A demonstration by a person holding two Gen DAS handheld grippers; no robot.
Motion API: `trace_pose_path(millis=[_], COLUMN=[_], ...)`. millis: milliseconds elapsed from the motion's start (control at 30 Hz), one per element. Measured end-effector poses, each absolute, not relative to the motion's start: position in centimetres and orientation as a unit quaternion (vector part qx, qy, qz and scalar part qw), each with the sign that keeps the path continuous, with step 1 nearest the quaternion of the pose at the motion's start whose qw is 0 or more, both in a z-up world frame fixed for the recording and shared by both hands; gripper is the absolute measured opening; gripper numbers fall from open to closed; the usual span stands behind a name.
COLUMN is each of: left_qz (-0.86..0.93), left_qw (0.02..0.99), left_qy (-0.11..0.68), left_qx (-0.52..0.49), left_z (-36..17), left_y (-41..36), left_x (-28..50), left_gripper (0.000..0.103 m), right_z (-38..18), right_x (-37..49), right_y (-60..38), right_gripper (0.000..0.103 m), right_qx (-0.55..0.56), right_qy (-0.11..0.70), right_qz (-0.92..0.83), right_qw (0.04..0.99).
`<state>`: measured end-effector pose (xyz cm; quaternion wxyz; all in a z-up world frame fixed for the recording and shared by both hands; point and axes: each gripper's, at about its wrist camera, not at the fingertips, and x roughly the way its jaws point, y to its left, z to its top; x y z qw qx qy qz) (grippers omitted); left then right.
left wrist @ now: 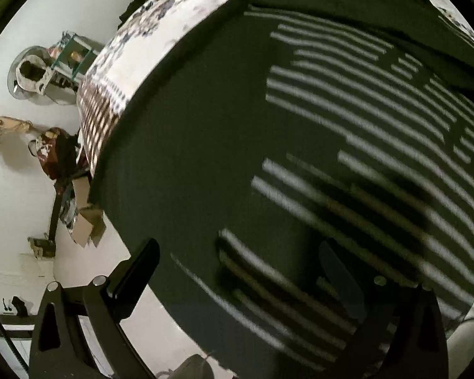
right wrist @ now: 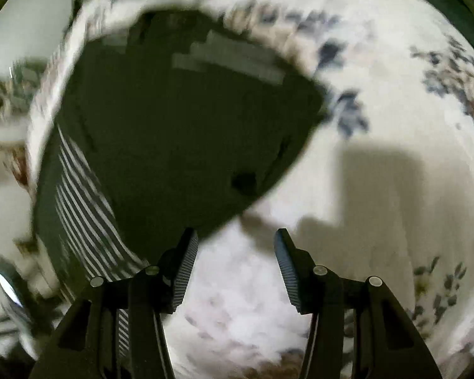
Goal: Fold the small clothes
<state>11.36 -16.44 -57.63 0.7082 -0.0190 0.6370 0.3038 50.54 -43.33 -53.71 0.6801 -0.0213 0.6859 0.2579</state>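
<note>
A dark garment (left wrist: 205,158) with white stripes lies spread on a floral bedsheet (left wrist: 173,19) and fills most of the left wrist view. My left gripper (left wrist: 237,268) hovers over the garment's near edge, its fingers wide apart with nothing pinched; the right finger is dark and blurred against the cloth. In the right wrist view a corner of the same garment (right wrist: 173,126) lies on the sheet (right wrist: 379,158), with its striped part at the left. My right gripper (right wrist: 235,252) stands open over bare sheet just beside that corner, its left fingertip (right wrist: 186,252) at the cloth's edge.
The bed's edge runs along the left of the left wrist view. Beyond it is pale floor with a metal pot (left wrist: 28,75), a patterned bag (left wrist: 53,151) and cardboard scraps (left wrist: 85,221). A dark shadow (right wrist: 379,183) falls on the sheet right of the garment.
</note>
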Motion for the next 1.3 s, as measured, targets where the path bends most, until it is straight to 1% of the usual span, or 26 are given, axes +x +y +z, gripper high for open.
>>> trace_pose_path(millis=[67,133,200,267,333,400,533,667,800,833,867,900,967,1000,1033,1133,1200,1267,1300], left_qz=[0.301,0.297,0.292,0.288,0.276,0.251,0.17,0.082,0.054,0.049,0.039,0.033,0.034,0.034,0.033,0.022,0.011,0.006,0.0], left_qw=[0.708,0.703,0.7,0.7,0.704,0.708,0.719,0.721,0.717,0.719,0.724,0.728,0.736,0.742,0.748,0.761,0.763,0.766,0.768], left_qy=[0.639,0.646,0.652,0.654,0.654,0.66,0.674,0.688,0.695,0.692,0.688,0.685,0.676,0.67,0.663,0.648,0.646,0.642,0.64], left_qx=[-0.02,-0.011,-0.009,-0.01,-0.011,-0.013,-0.004,0.014,0.024,0.028,0.029,0.03,0.024,0.01,-0.002,-0.003,0.009,0.021,0.027], left_z=[-57.8,-58.3,-58.6,-58.4,-58.2,-58.2,-58.2,-58.7,-60.5,-61.0,-61.5,-61.7,-61.4,-60.9,-60.4,-59.2,-58.7,-58.3,-58.0], left_y=[-16.7,-17.1,-17.4,-17.6,-18.1,-19.1,-22.9,-27.9,-30.7,-31.2,-31.6,-31.8,-31.5,-31.0,-30.5,-29.8,-29.7,-29.6,-29.7], left_x=[10.7,10.2,9.7,9.3,8.6,7.8,5.8,4.1,4.1,4.3,4.6,4.9,5.4,5.5,5.6,5.2,4.6,4.5,4.4], left_gripper=[0.103,0.103,0.103,0.103,0.103,0.103,0.103,0.103,0.102,0.089,0.069,0.034,0.014,0.006,0.005,0.005,0.004,0.004,0.004], right_z=[-53.2,-54.1,-56.1,-58.9,-59.2,-58.7,-57.7,-56.9,-56.7,-56.7,-57.1,-57.6,-58.7,-59.2,-60.2,-62.6,-64.3,-64.8,-64.6], right_x=[52.5,53.8,53.7,52.1,50.6,50.4,52.2,53.6,54.0,54.2,54.3,54.7,55.2,55.7,56.7,58.4,59.2,59.4,59.5], right_y=[-43.4,-42.2,-40.3,-38.7,-38.7,-41.3,-48.5,-53.5,-57.1,-57.2,-57.1,-57.2,-55.8,-55.6,-55.2,-53.2,-52.0,-50.6,-50.1], right_gripper=[0.053,0.053,0.053,0.053,0.053,0.053,0.053,0.053,0.053,0.055,0.056,0.058,0.06,0.06,0.06,0.06,0.061,0.063,0.054], right_qx=[0.012,0.012,-0.028,-0.081,-0.11,-0.057,0.064,0.088,0.134,0.152,0.168,0.193,0.24,0.263,0.299,0.348,0.362,0.359,0.349], right_qy=[0.663,0.655,0.657,0.687,0.694,0.718,0.737,0.74,0.742,0.741,0.74,0.739,0.733,0.729,0.719,0.707,0.712,0.714,0.713], right_qz=[0.251,0.255,0.242,0.246,0.264,0.271,0.225,0.183,0.174,0.175,0.177,0.182,0.192,0.196,0.196,0.182,0.181,0.18,0.184], right_qw=[0.705,0.712,0.713,0.679,0.66,0.639,0.634,0.642,0.633,0.63,0.626,0.62,0.607,0.601,0.595,0.588,0.574,0.573,0.579])
